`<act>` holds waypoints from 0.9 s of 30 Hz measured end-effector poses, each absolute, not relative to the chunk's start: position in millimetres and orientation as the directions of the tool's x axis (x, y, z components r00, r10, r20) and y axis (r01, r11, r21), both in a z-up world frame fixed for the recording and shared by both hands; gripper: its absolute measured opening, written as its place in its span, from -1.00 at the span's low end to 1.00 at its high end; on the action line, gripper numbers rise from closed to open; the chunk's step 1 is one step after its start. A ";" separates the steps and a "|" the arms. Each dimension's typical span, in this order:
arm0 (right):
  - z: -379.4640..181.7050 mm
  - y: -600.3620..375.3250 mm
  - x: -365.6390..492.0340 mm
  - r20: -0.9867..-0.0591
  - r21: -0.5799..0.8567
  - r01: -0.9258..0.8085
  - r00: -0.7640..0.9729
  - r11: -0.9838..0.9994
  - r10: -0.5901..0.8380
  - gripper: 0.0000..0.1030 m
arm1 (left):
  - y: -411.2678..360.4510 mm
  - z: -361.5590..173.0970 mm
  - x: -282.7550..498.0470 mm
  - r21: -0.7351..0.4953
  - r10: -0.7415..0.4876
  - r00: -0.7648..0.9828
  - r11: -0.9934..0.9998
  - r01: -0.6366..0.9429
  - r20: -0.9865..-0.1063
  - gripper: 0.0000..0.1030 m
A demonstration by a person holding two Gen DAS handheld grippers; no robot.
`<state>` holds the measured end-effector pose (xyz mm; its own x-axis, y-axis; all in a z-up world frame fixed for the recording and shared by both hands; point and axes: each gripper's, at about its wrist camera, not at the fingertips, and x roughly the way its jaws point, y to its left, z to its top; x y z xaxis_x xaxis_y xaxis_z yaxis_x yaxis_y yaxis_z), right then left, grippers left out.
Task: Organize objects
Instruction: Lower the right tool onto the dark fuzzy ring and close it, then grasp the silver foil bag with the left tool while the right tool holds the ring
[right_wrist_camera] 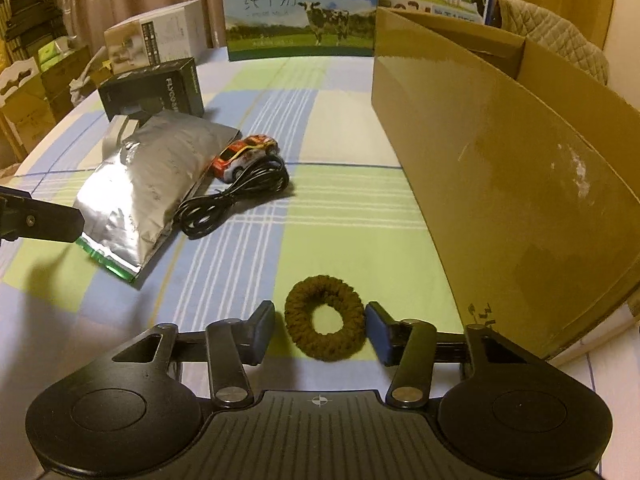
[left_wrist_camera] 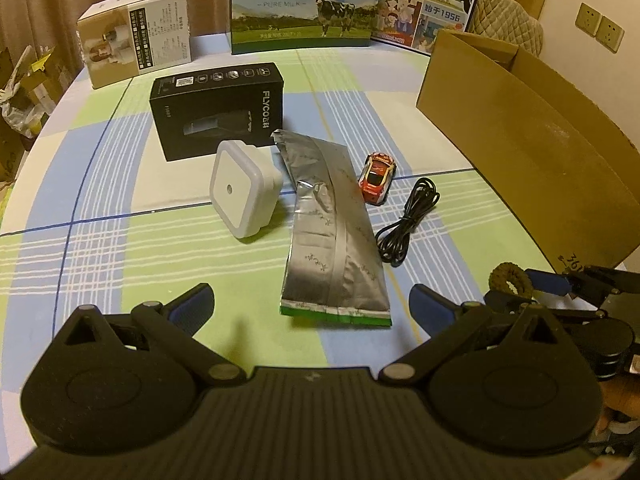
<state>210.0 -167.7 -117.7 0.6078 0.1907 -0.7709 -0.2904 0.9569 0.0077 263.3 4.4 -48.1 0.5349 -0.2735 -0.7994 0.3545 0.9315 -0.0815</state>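
A brown knitted ring lies on the checked tablecloth between the fingers of my right gripper. The right pad touches the ring and a thin gap shows at the left pad, so this gripper is open. My left gripper stands wide open just above the near, green-edged end of a silver foil pouch, holding nothing. Beside the pouch lie a white square night light, a red toy car and a coiled black cable. The ring also shows at the right of the left wrist view.
An open cardboard box stands along the right side of the table. A black FLYCO box and a beige carton sit at the back left. Milk cartons stand along the far edge. Clutter lies beyond the table's left edge.
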 end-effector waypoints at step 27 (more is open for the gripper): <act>-99.3 -164.7 207.5 -0.746 0.056 -0.329 0.614 0.943 0.259 -0.72 | -16.5 -61.1 305.9 -0.135 -0.340 0.412 0.882 0.452 -0.845 -0.43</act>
<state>207.5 -164.7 -99.3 0.6142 0.2586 -0.7456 -0.3286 0.9428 0.0563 305.9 -16.5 -61.1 0.4116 -0.3403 -0.8455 0.4522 0.8817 -0.1347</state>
